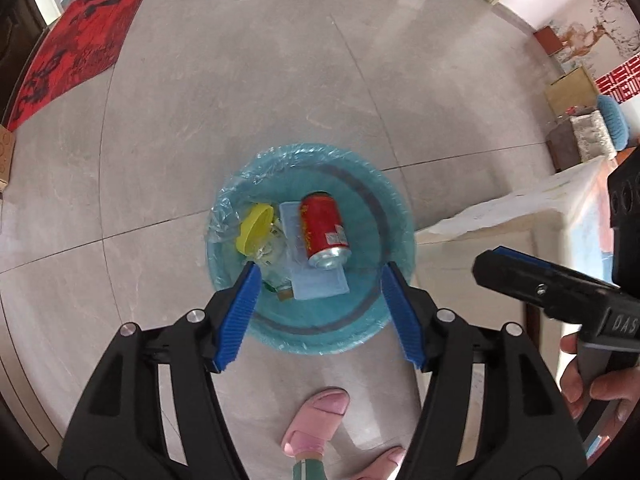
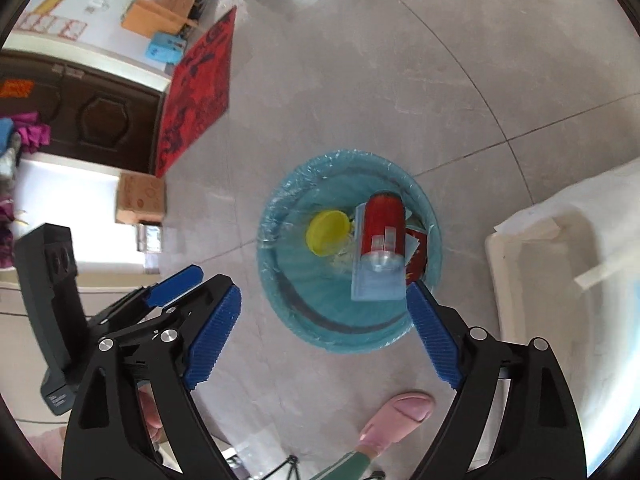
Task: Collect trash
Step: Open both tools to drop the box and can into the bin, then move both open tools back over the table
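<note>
A round bin lined with a blue plastic bag [image 1: 396,208] [image 2: 276,264] stands on the floor below both grippers. Inside lie a red drink can [image 1: 322,232] [image 2: 382,222], a yellow lid [image 1: 256,226] [image 2: 326,232], a pale blue flat packet [image 1: 316,284] [image 2: 376,284] and crumpled clear wrapping [image 1: 272,256]. My left gripper [image 1: 318,280] hangs open over the bin with nothing between its blue pads. My right gripper [image 2: 324,300] is also open and empty above the bin; it shows at the right edge of the left wrist view [image 1: 520,268].
Grey tiled floor surrounds the bin. A white table edge [image 1: 520,200] [image 2: 560,248] lies to the right. A red mat [image 1: 76,44] [image 2: 200,92] and a cardboard box [image 2: 140,200] lie farther off. Pink slippers [image 1: 316,420] [image 2: 400,416] stand just before the bin.
</note>
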Demonstrator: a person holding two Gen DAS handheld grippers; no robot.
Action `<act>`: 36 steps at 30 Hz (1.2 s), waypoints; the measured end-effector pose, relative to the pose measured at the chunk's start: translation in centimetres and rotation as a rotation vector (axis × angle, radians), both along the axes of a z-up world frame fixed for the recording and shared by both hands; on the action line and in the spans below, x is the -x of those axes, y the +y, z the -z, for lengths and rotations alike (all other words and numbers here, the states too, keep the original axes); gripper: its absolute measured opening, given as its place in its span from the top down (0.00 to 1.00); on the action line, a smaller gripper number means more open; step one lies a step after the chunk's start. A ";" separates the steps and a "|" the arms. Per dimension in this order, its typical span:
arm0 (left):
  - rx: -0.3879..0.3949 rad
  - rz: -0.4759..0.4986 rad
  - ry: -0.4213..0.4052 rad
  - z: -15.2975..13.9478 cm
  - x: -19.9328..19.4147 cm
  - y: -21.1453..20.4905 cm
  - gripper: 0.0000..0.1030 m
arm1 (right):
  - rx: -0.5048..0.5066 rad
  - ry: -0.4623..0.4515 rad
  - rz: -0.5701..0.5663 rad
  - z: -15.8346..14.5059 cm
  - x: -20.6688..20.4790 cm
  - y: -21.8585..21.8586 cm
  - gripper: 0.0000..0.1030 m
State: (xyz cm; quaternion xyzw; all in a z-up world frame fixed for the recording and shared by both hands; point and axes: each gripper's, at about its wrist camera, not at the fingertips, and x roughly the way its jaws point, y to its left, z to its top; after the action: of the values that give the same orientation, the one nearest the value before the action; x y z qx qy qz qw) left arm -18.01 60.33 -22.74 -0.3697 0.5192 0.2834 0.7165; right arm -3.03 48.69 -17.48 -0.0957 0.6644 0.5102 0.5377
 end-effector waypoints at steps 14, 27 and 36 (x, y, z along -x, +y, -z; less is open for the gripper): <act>-0.101 0.345 -0.214 -17.2 -4.6 -11.4 0.13 | -0.237 0.015 0.184 -13.2 -4.5 -18.6 0.13; 0.045 0.876 -0.354 -19.6 -15.9 -37.7 0.07 | -0.222 -0.071 0.612 -17.2 -5.4 -50.5 0.12; 0.176 1.159 -0.281 -15.8 -17.2 -53.9 0.07 | -0.096 -0.061 0.917 -14.1 0.5 -68.6 0.12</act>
State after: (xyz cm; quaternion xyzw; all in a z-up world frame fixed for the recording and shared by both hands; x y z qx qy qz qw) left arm -0.83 6.44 -6.98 -0.1185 0.5581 -0.2487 0.7827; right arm -3.52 -19.87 -3.42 0.2181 0.5976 0.2468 0.7310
